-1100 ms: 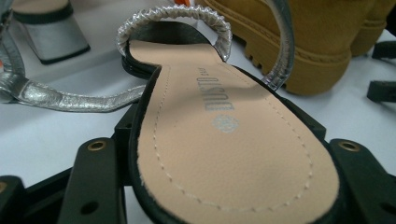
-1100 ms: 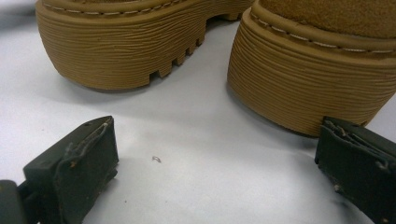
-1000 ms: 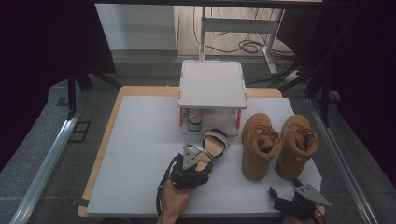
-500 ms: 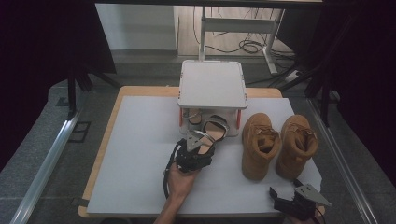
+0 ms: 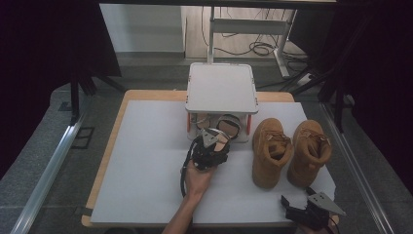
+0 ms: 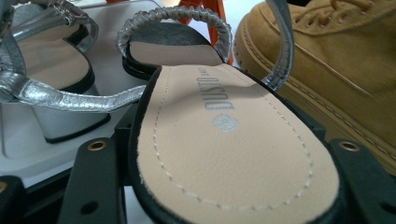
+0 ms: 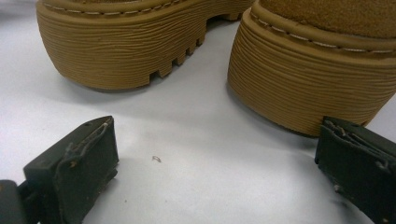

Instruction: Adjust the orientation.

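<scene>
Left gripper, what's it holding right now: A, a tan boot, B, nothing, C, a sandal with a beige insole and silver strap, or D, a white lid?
C: in the left gripper view the sandal lies between the two black jaws of the left gripper, its heel toward the rack, while the tan boots stand untouched.

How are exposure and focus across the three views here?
High view: dim, dark surroundings, the white table mat evenly lit, slightly soft. Left gripper view: bright; the beige-insole black sandal in the left claw is sharp near its printed logo, while the tan suede boot is soft. Right gripper view: even light, ribbed boot soles crisp, soft shadows beneath.
</scene>
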Demonstrator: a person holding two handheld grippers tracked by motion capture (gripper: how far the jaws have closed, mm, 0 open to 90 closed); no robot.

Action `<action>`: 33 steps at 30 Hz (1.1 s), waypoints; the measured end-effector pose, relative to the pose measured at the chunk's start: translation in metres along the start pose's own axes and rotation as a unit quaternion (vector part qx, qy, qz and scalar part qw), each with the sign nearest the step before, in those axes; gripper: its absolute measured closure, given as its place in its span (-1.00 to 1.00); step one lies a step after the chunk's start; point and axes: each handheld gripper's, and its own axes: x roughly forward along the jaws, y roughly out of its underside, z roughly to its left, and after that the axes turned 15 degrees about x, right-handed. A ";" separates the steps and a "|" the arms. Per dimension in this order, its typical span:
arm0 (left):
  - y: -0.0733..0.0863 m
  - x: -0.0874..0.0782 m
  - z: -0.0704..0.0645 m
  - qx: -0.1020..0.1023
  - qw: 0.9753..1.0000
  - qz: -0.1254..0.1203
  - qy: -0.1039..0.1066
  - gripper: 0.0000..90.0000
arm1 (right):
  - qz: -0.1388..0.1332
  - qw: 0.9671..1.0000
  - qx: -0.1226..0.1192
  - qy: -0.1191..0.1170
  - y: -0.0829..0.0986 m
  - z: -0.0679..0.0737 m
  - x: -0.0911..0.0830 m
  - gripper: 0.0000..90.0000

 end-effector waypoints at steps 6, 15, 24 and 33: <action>-0.004 0.014 0.001 -0.008 1.000 0.000 -0.012 -0.12 | 0.000 1.000 -0.001 0.000 0.000 0.000 0.000 -1.00; -0.008 0.036 0.005 -0.017 0.999 0.002 -0.029 -0.13 | 0.000 1.000 -0.002 0.000 0.000 0.000 0.000 -1.00; -0.010 0.053 0.009 -0.021 0.999 0.008 -0.043 -0.13 | 0.000 1.000 -0.001 -0.001 0.000 0.000 0.000 -1.00; -0.019 0.068 0.011 -0.018 0.998 0.009 -0.057 -0.13 | 0.000 1.000 -0.003 -0.001 0.000 -0.001 0.000 -1.00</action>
